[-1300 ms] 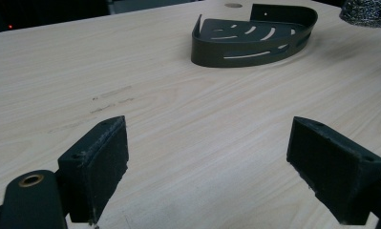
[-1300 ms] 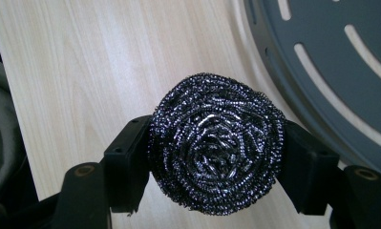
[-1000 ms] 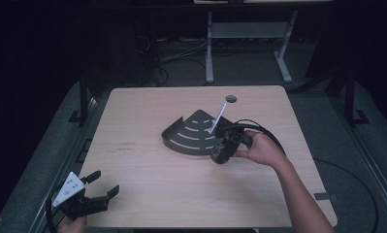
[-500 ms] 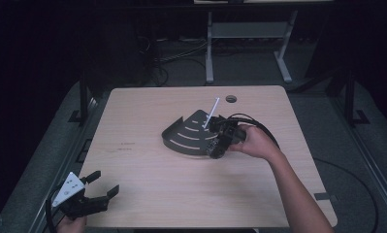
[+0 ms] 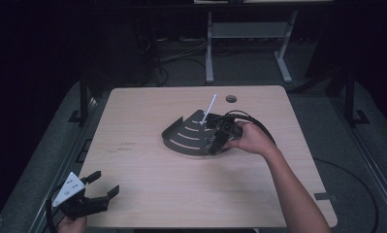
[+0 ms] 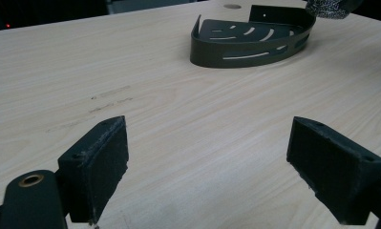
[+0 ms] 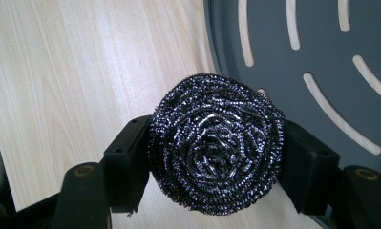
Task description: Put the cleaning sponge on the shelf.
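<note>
Dark room, legs of another desk showing beyond; a pale wood-grain counter [image 5: 147, 194] is carrying the work. The right gripper [image 7: 216, 162] is clamping a round, dark, coiled steel-wool scouring pad [image 7: 216, 162] between its two pads, jaws closed in on the pad's sides. Just ahead of and below that gripper is sitting a dark grey, fan-shaped metal tray with curved slots [image 7: 322, 57]; the pad is hanging over its rim and the counter beside it. A thin white stick [image 5: 209, 108] is rising near the gripper; what it belongs to is unclear.

Handling, as judged: the pad is looking light, springy and compressible, rough enough not to slip. Squeezing across its middle is suiting it; edge strands might snag.

The left gripper [image 5: 87, 191] is resting wide open, empty, well away from the tray.
</note>
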`<state>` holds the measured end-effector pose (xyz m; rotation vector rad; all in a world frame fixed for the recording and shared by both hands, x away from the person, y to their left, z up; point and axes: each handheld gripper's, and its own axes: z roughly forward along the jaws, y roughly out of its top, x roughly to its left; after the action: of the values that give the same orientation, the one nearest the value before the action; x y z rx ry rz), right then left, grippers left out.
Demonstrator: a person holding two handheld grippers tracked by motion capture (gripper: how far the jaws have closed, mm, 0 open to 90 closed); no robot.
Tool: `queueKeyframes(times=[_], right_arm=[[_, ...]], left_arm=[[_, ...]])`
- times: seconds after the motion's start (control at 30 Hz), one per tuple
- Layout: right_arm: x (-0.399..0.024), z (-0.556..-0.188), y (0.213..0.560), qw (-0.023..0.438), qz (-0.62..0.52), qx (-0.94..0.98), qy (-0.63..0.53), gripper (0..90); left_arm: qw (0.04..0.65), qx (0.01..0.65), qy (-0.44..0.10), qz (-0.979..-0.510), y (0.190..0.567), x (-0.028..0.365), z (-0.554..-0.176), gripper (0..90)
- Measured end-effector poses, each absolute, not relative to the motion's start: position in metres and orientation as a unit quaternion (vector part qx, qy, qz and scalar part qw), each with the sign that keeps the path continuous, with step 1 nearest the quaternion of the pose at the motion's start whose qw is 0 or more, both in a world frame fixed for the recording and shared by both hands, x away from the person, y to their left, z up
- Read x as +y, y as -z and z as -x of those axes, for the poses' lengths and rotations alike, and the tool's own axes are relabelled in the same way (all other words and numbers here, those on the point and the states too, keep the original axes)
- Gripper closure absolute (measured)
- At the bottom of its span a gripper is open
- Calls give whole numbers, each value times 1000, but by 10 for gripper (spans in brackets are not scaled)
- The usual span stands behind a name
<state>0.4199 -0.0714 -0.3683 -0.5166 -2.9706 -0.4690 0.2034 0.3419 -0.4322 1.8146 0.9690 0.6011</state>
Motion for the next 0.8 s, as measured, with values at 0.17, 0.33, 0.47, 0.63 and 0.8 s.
queueKeyframes(times=[0.17, 0.33, 0.47, 0.63, 0.8], right_arm=[[-69, -425, 367, 48, 170, -972, 158, 336], [-70, -429, 367, 46, 173, -971, 155, 336], [-67, -434, 366, 45, 173, -973, 149, 336], [-62, -440, 364, 50, 173, -971, 156, 336], [-57, -445, 364, 47, 171, -973, 150, 336]], left_arm=[[479, 398, -246, -743, 432, 343, -203, 133], [479, 397, -246, -743, 432, 342, -203, 133], [480, 397, -246, -743, 432, 341, -204, 133], [480, 398, -246, -743, 432, 342, -203, 133], [482, 398, -248, -740, 431, 343, -202, 133]])
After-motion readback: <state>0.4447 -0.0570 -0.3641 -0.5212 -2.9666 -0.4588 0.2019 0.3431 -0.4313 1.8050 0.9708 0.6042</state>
